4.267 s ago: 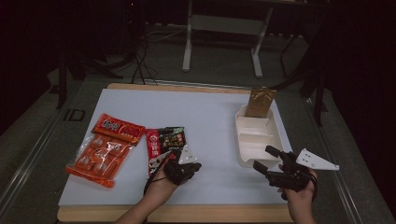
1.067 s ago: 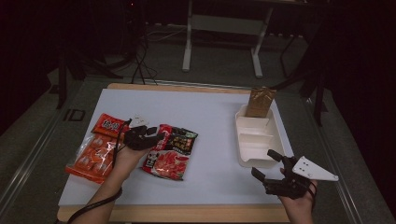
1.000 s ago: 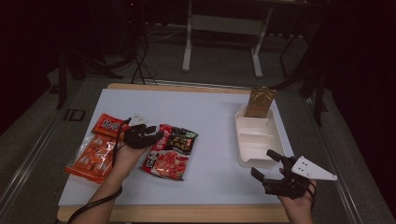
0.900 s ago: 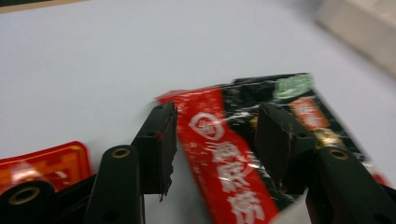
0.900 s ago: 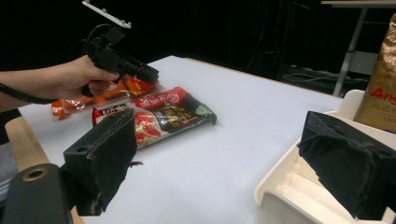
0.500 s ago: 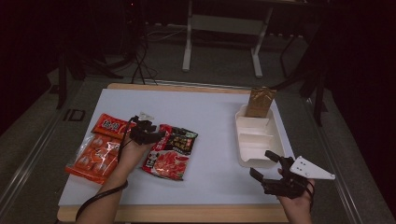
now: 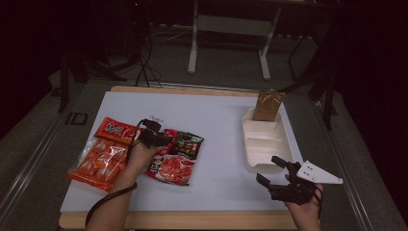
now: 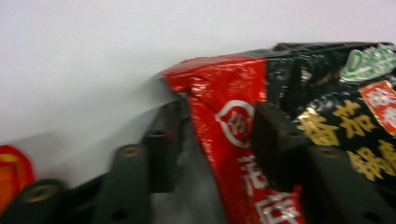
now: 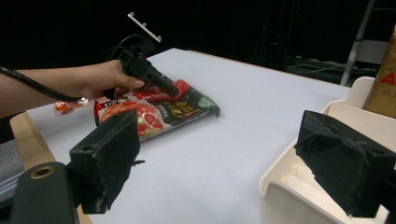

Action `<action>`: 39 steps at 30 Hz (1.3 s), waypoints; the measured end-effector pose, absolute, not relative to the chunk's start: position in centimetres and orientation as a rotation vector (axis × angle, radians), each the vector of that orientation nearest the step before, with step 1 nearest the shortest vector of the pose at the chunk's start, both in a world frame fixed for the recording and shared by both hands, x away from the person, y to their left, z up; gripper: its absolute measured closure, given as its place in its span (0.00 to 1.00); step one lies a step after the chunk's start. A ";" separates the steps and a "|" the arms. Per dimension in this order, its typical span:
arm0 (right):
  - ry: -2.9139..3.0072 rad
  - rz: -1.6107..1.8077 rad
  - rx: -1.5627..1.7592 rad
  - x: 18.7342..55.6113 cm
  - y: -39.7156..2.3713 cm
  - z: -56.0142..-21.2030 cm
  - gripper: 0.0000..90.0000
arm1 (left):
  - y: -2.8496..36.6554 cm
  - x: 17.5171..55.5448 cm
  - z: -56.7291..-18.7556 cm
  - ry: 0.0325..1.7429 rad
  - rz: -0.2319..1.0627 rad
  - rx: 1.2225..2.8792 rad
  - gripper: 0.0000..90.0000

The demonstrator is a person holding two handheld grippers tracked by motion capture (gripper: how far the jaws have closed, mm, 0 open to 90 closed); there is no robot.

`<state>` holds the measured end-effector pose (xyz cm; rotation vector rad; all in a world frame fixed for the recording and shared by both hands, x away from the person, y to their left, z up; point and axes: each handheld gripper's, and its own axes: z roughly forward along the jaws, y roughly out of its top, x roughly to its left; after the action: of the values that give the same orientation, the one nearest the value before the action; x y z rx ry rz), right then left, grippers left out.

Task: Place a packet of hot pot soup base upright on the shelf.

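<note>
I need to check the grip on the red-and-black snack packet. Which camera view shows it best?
The left gripper view: the red-and-black snack packet has its red corner between the left tongs, though blurred. The high view shows the whole packet small. The right gripper view shows it side-on, far off.

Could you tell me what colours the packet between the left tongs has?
Red and black packet, with white and gold print; clearest in the left gripper view.
</note>
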<state>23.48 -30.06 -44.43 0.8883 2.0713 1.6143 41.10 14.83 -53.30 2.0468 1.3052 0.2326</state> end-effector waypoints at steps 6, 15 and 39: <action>2.077 1.616 0.902 23.7 -30.0 -44.6 0.15 | 14.3 41.1 -53.2 1.350 0.202 2.044 0.86; 2.085 1.613 0.912 23.8 -30.1 -44.6 0.15 | 12.7 41.0 -52.4 1.412 0.306 2.134 0.98; 2.068 1.639 0.918 23.6 -30.4 -44.1 0.12 | 13.0 37.4 -47.6 1.168 0.371 1.956 0.99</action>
<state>23.63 -30.39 -44.11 0.9175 2.0681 1.6386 37.40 13.00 -47.61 1.9564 1.1683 0.3708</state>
